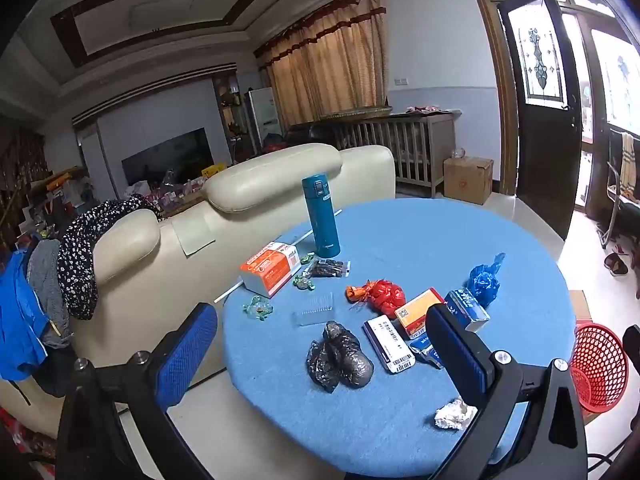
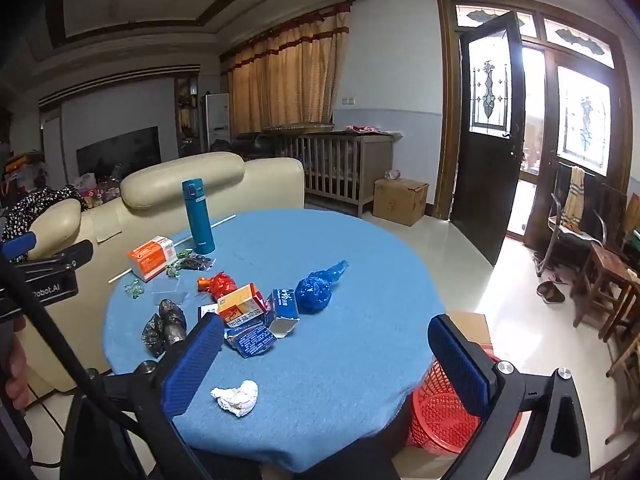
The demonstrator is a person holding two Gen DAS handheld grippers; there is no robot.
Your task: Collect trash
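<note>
A round table (image 1: pixel 400 232) under a blue cloth carries the litter; both grippers hover short of its near edge, tilted down, holding nothing. The left gripper (image 1: pixel 324 356) has its jaws spread wide, the black bag (image 1: pixel 340 356) lying on the cloth between its blue pads (image 1: pixel 186 356) in that view, untouched; the right gripper (image 2: pixel 328 364) is spread just as wide, with the tissue wad (image 2: pixel 236 397) on the cloth between its fingers, also untouched. Beyond the black bag lie a white box (image 1: pixel 388 345), an orange box (image 1: pixel 418 310) and a blue box (image 1: pixel 466 309), close together, a crushed blue pack (image 2: pixel 251 340) just in front of them; a red bag (image 1: pixel 382 295) sits behind, a blue bag (image 1: pixel 484 280) to its right. Further back a teal flask (image 1: pixel 322 216) stands upright beside a larger orange-and-white carton (image 1: pixel 271 267); small green wrappers (image 1: pixel 258 307) and a clear tray (image 1: pixel 314 312) lie near it; a white stick (image 1: pixel 280 254) runs under the carton's far side. A red basket (image 2: pixel 440 412) stands on the floor at the table's right edge, partly behind the right gripper's finger. A cream sofa (image 1: pixel 240 208) backs the table on the left, clothes (image 1: pixel 76 256) draped over its arm; a hand (image 2: pixel 16 372) shows at the left rim of the right view.
</note>
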